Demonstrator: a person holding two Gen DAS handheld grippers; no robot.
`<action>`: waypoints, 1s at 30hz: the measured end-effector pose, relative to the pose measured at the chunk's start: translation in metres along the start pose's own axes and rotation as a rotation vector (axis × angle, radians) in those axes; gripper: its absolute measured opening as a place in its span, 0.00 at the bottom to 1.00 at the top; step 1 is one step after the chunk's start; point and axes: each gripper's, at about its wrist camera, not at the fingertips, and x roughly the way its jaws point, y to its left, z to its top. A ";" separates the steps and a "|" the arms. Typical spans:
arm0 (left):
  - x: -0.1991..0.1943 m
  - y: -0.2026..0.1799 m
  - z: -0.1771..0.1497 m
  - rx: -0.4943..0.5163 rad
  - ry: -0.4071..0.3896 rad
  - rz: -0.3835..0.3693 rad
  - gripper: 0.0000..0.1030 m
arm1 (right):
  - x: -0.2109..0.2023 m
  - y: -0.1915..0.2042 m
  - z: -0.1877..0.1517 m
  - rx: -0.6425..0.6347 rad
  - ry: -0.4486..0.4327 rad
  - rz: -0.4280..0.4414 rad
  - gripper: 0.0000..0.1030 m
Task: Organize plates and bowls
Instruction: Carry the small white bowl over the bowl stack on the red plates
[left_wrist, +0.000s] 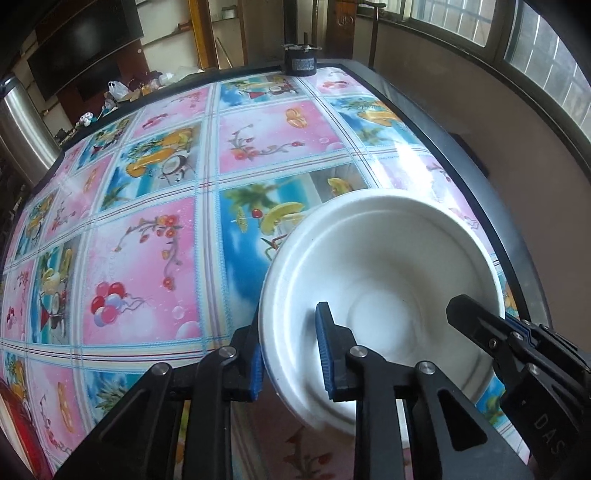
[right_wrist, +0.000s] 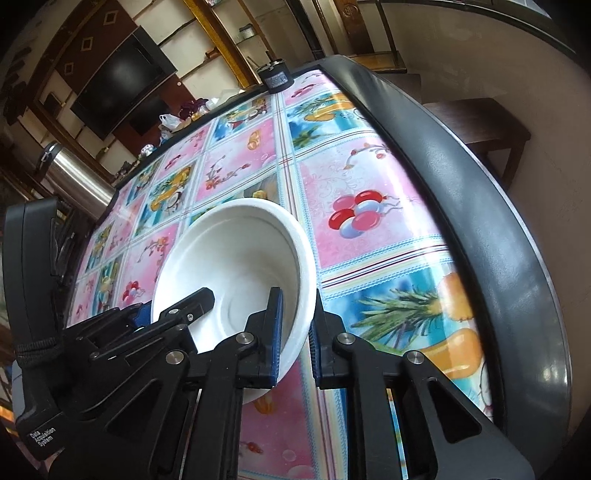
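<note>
A single white bowl (left_wrist: 380, 258) sits near the right edge of a table covered by a bright pink and blue picture cloth (left_wrist: 147, 240). My left gripper (left_wrist: 290, 360) is shut on the bowl's near-left rim, with one blue pad outside and one inside. The right gripper (left_wrist: 487, 317) holds the opposite rim. In the right wrist view the bowl (right_wrist: 240, 251) tilts a little, and my right gripper (right_wrist: 297, 338) is shut on its right wall. The left gripper (right_wrist: 166, 308) clamps the left rim there.
The table's black padded edge (right_wrist: 480, 221) curves close on the right, with a dark wooden bench (right_wrist: 487, 122) beyond it. A small black device (left_wrist: 300, 61) stands at the far edge. A steel cylinder (left_wrist: 18, 129) stands left of the table. Something red (left_wrist: 14, 424) lies at the near left.
</note>
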 end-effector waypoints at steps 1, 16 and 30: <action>-0.002 0.002 -0.001 0.000 -0.001 0.006 0.23 | 0.000 0.003 -0.001 -0.002 0.001 0.004 0.12; -0.039 0.082 -0.051 -0.112 0.020 0.061 0.23 | -0.002 0.089 -0.040 -0.112 0.059 0.058 0.12; -0.082 0.163 -0.092 -0.226 -0.019 0.147 0.23 | -0.001 0.183 -0.075 -0.231 0.089 0.129 0.12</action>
